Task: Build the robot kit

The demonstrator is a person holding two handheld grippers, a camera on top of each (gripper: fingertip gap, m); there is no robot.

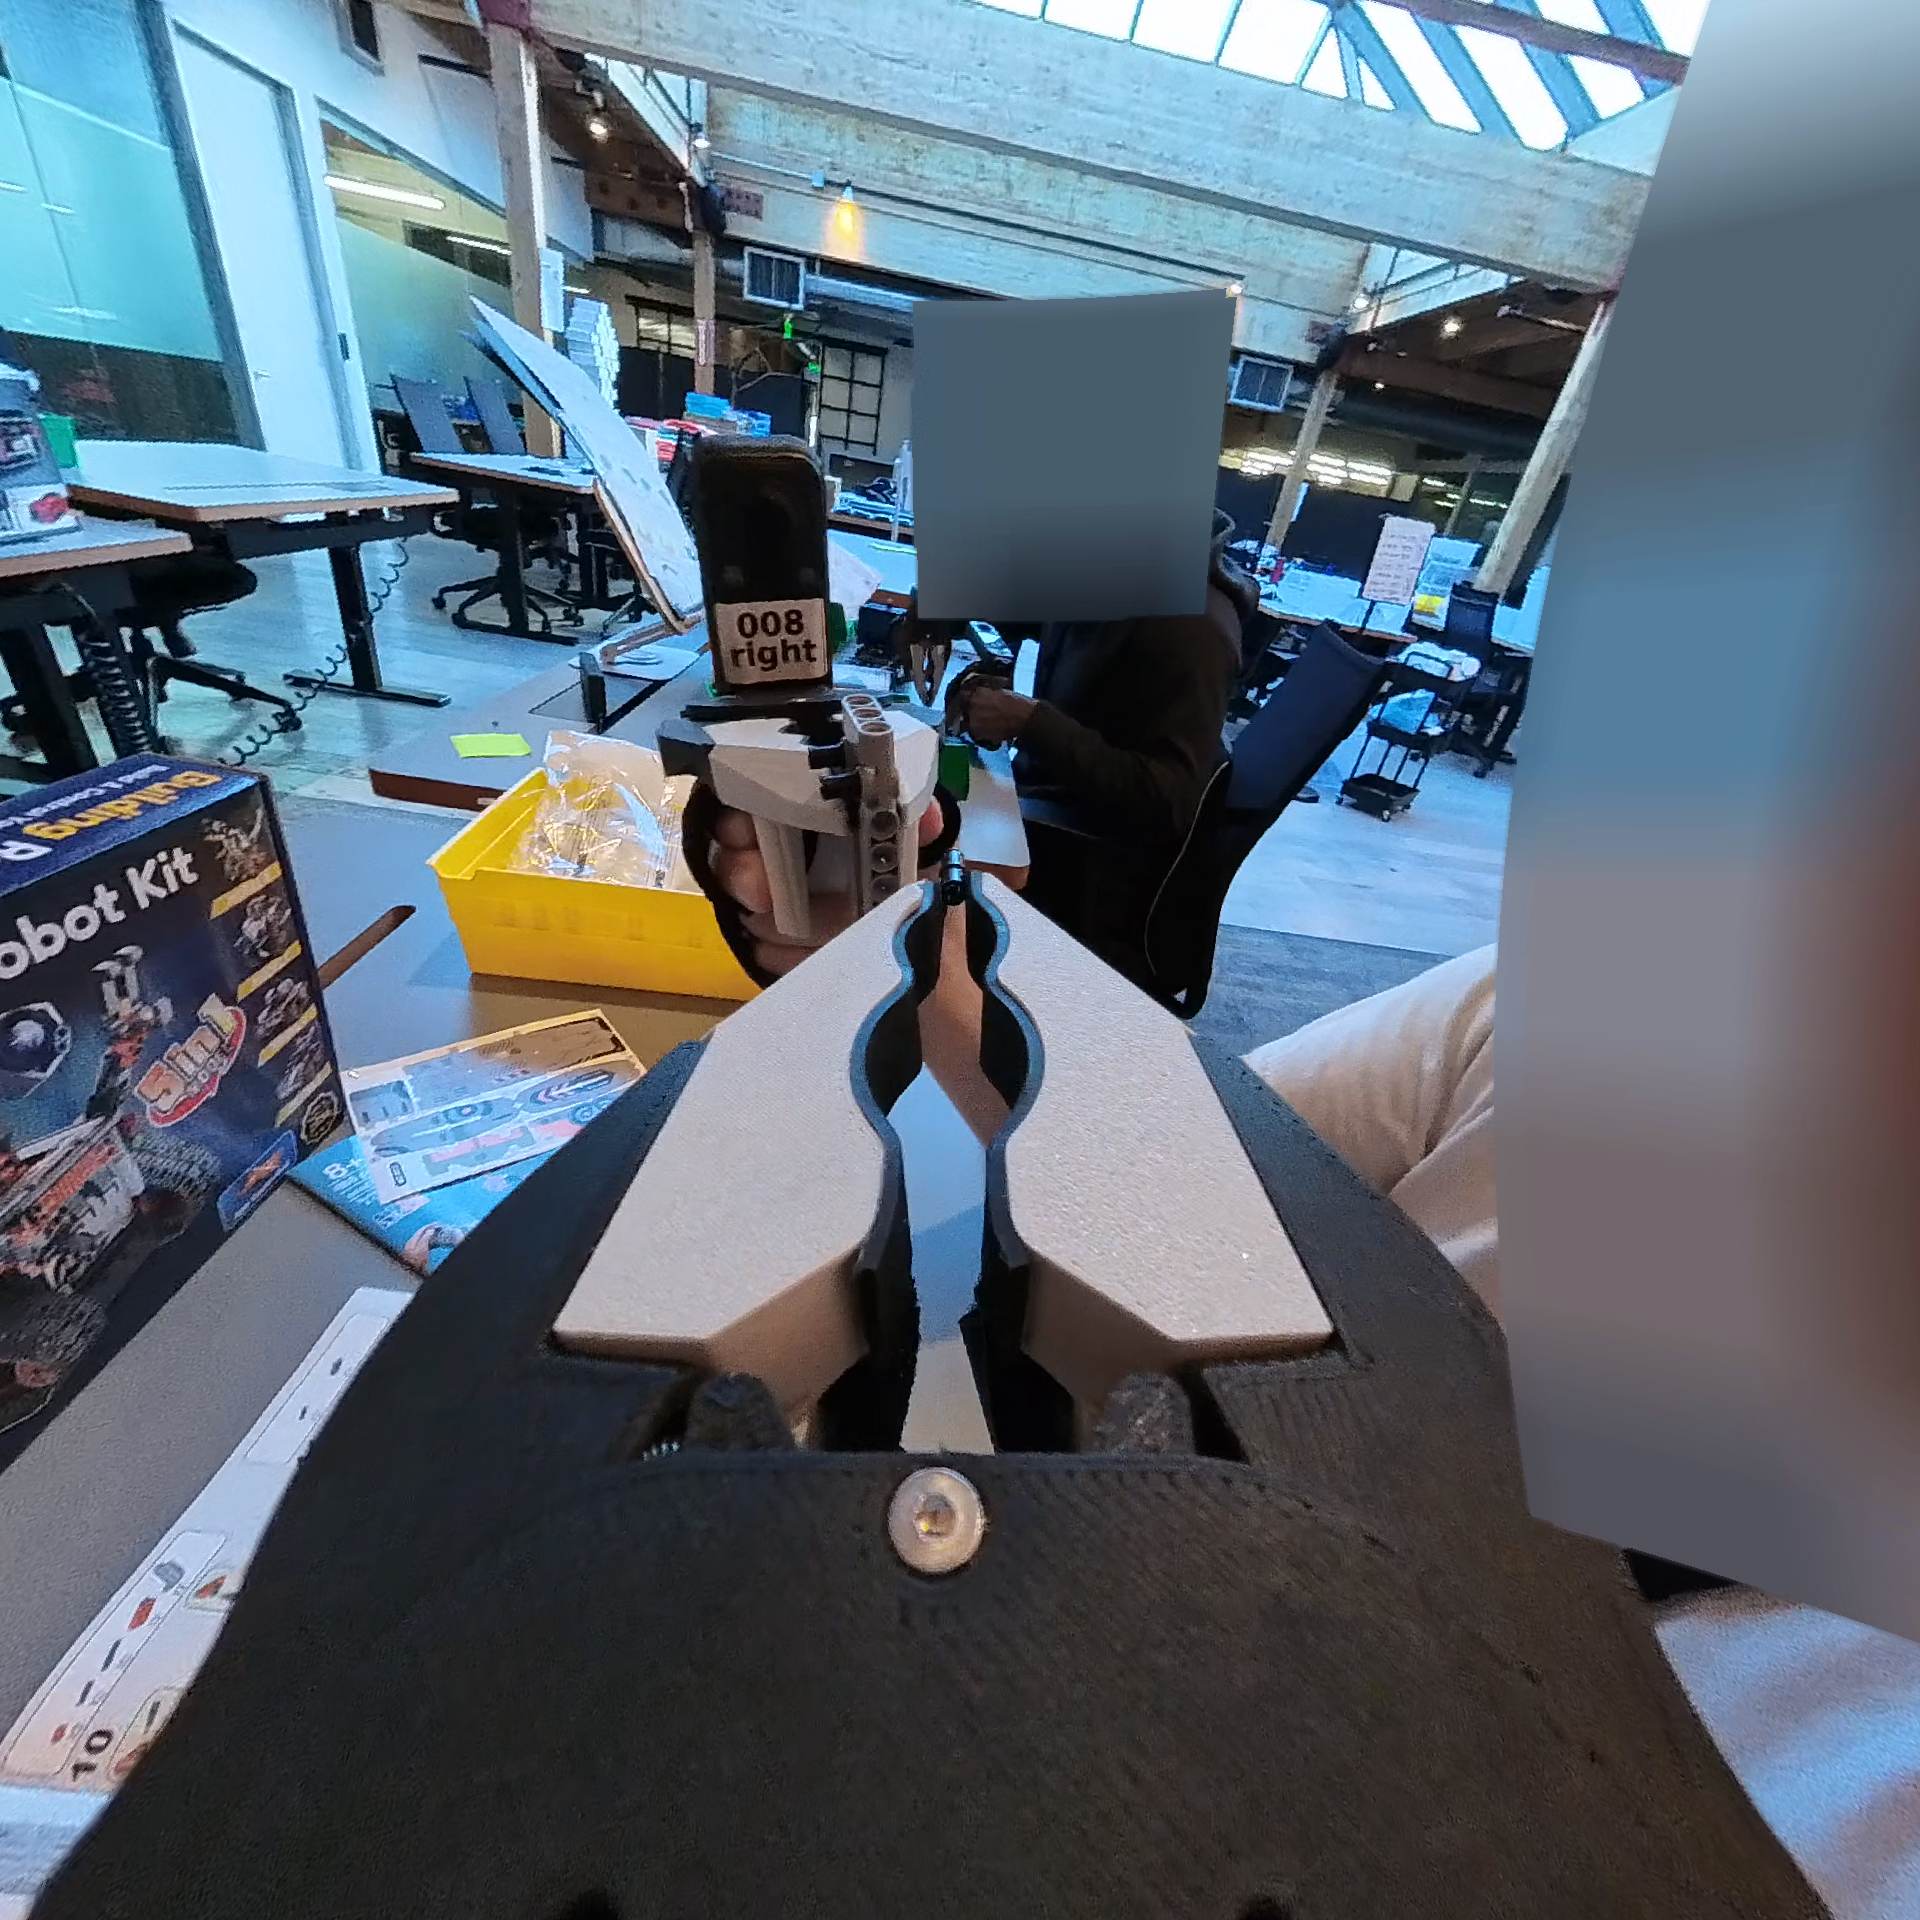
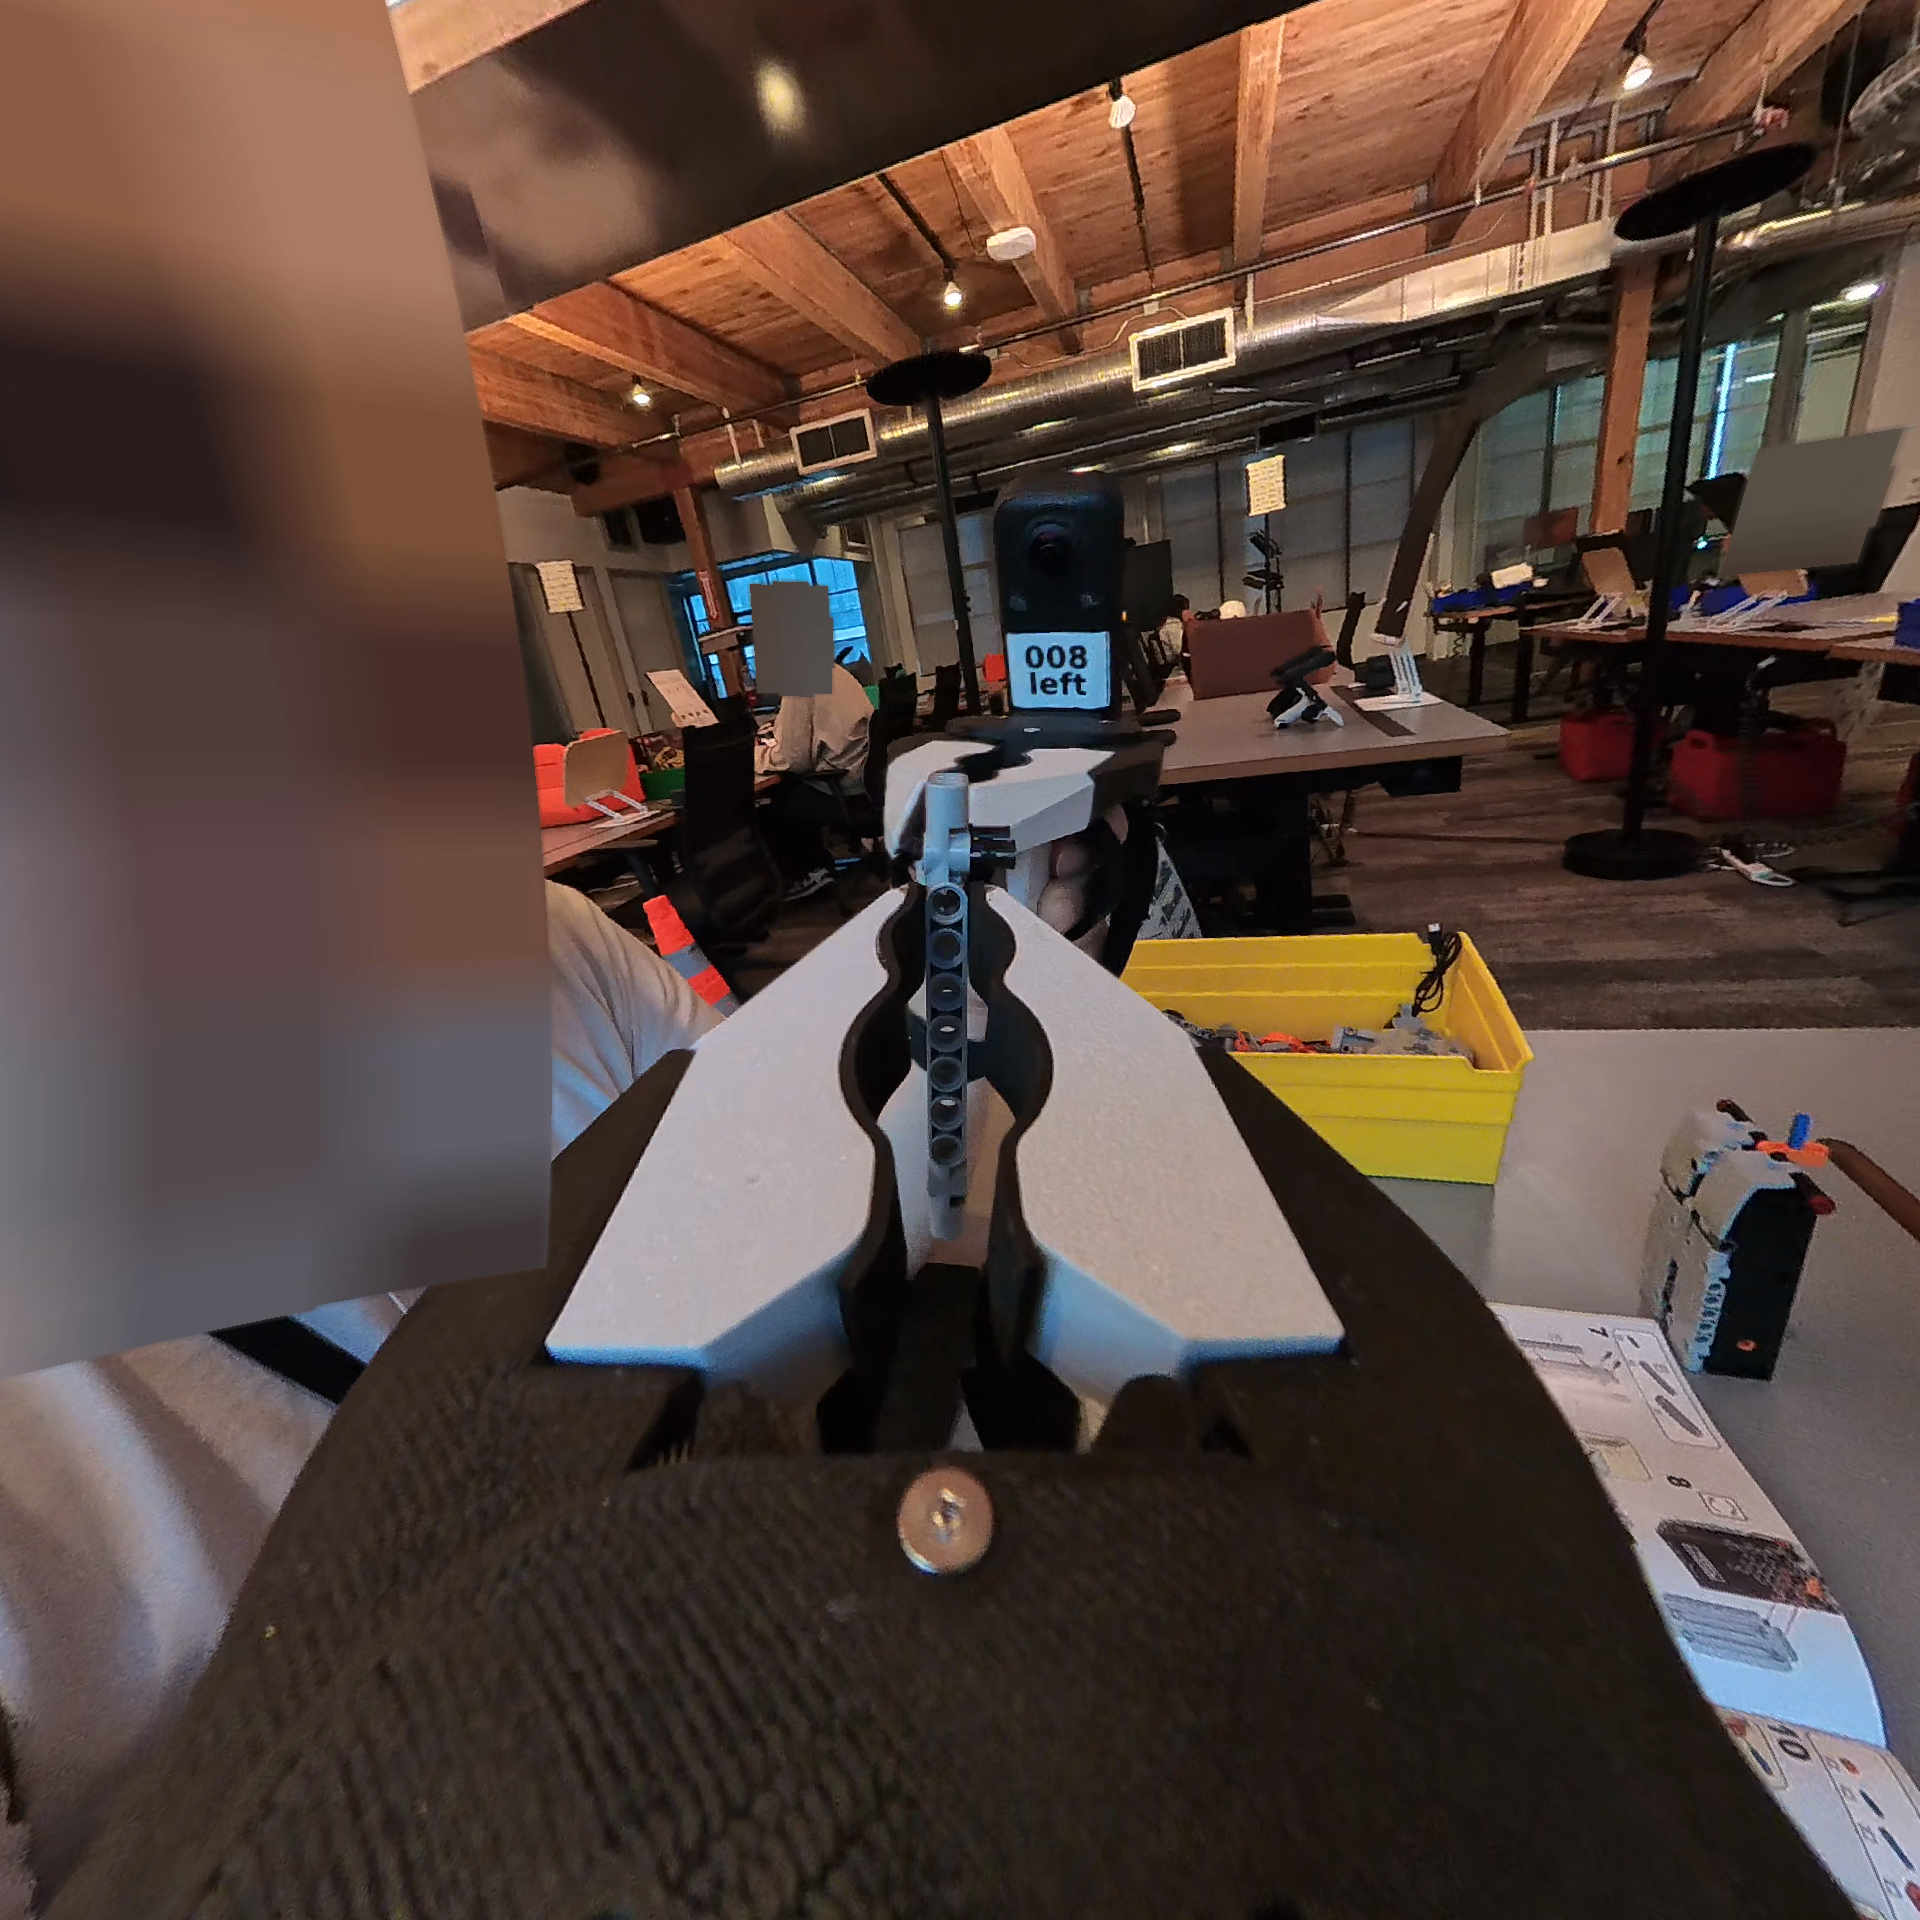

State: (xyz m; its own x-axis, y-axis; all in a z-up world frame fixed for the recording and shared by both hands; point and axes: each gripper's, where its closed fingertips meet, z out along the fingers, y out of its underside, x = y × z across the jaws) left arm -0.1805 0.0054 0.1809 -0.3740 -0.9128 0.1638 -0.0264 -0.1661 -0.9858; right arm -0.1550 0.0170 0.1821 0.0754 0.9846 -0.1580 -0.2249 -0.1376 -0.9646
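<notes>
My left gripper [image 1: 951, 896] is held up in the air, shut on a small black pin [image 1: 953, 875] at its very tips. My right gripper [image 2: 945, 899] faces it, shut on a long dark-grey beam with holes [image 2: 945, 1039] that stands upright between the jaws. A light-grey connector piece [image 2: 943, 821] sits on the beam's top end. In the left wrist view the right gripper [image 1: 831, 774] and the beam [image 1: 878, 805] are just beyond the pin, almost touching it. In the right wrist view the left gripper [image 2: 1023, 795] is close behind the beam's top.
A yellow bin [image 1: 582, 930] with clear bags sits on the grey table, beside a dark-blue printed box [image 1: 135, 997] and instruction sheets [image 1: 488, 1091]. The right wrist view shows a yellow parts bin [image 2: 1351, 1112], a partly built model [image 2: 1725, 1247] and a booklet [image 2: 1683, 1538]. People sit at desks behind. The tips of both grippers are at nearly the same place.
</notes>
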